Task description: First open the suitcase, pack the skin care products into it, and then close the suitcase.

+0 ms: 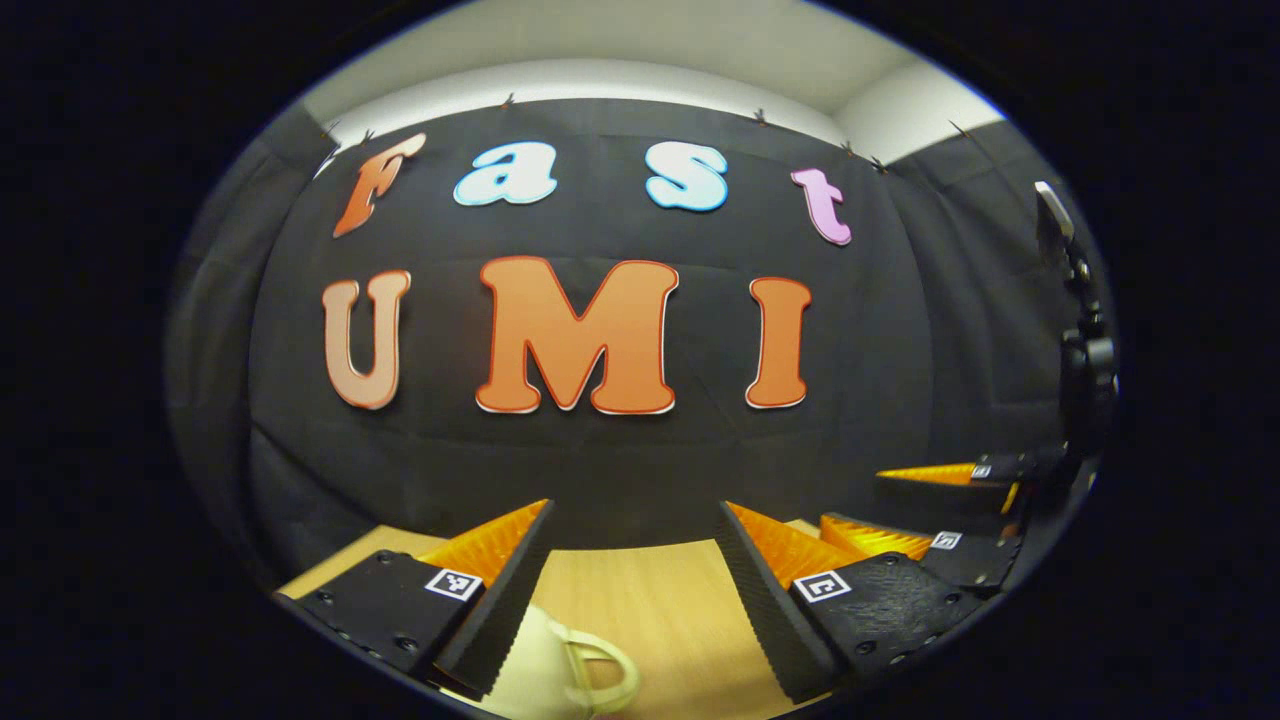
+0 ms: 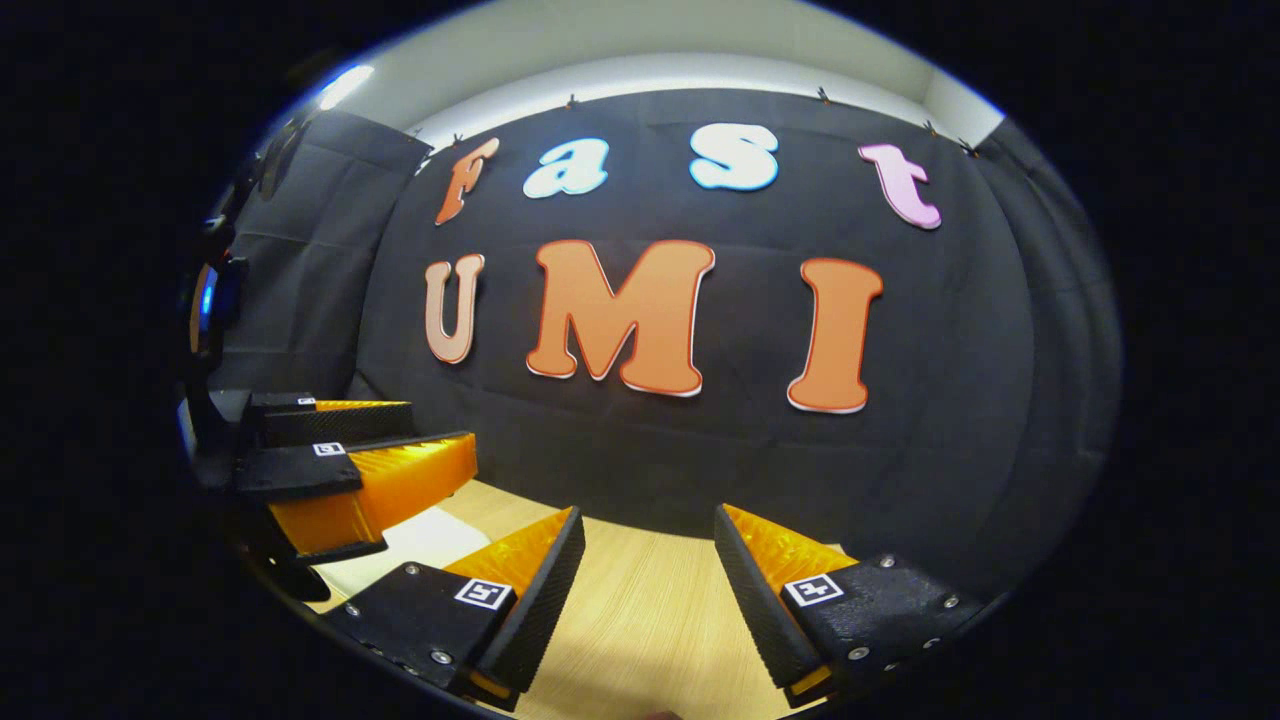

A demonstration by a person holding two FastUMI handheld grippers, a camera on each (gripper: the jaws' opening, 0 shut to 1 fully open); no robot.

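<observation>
wooden table (image 2: pixel 650 610) | left gripper (image 1: pixel 635 545) fingers apart, empty | right gripper (image 2: pixel 650 550) likewise

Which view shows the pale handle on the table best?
The left gripper view: the pale handle lies low between the open left claw. In the right gripper view, a pale patch near the left claw may belong to it.
</observation>
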